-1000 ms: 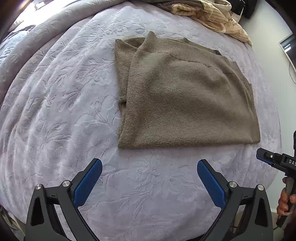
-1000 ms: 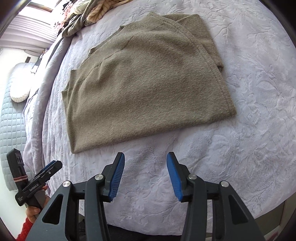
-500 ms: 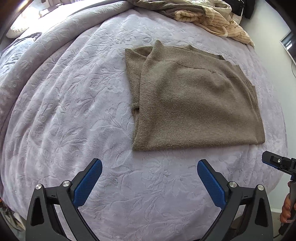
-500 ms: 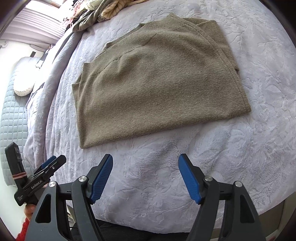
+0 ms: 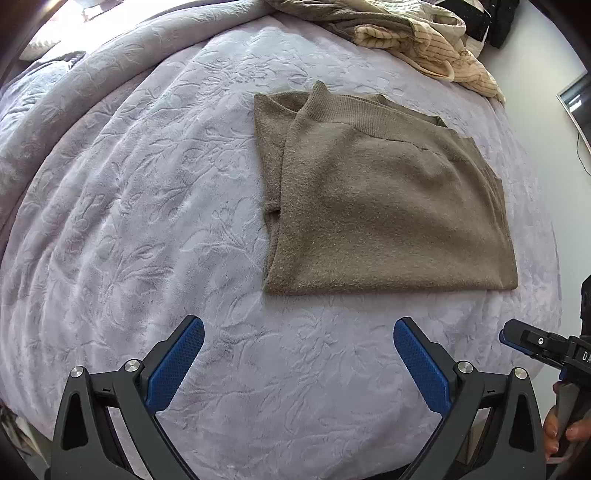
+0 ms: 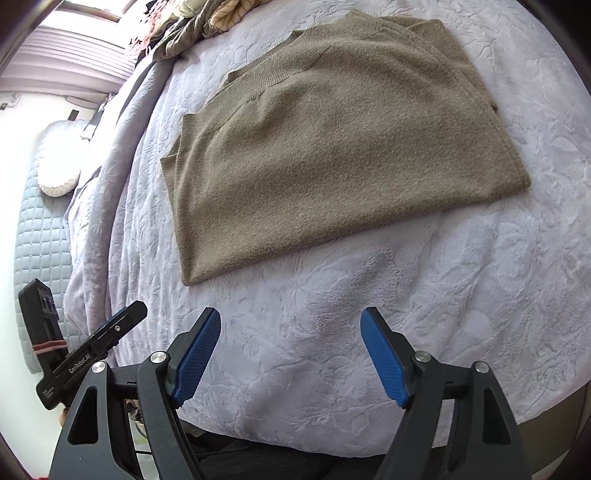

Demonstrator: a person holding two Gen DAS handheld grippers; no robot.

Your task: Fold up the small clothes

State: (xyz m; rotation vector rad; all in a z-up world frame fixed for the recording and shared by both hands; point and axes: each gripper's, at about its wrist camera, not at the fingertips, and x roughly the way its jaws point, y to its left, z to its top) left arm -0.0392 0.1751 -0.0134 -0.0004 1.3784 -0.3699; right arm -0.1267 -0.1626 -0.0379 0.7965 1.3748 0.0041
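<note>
A folded olive-brown knit sweater (image 5: 384, 206) lies flat on the lavender embossed bedspread (image 5: 129, 221); it also shows in the right wrist view (image 6: 332, 147). My left gripper (image 5: 299, 354) is open and empty, hovering above the bedspread in front of the sweater's near edge. My right gripper (image 6: 291, 347) is open and empty, also short of the near edge. The right gripper shows at the right edge of the left wrist view (image 5: 546, 347), and the left gripper at the lower left of the right wrist view (image 6: 92, 354).
A heap of cream and olive clothes (image 5: 413, 40) lies at the far side of the bed, also seen in the right wrist view (image 6: 192, 22). A quilted grey surface with a white item (image 6: 44, 177) lies beyond the bed's edge.
My right gripper opened from nearly shut to wide. Both grippers drew back a little from the sweater, which has not moved.
</note>
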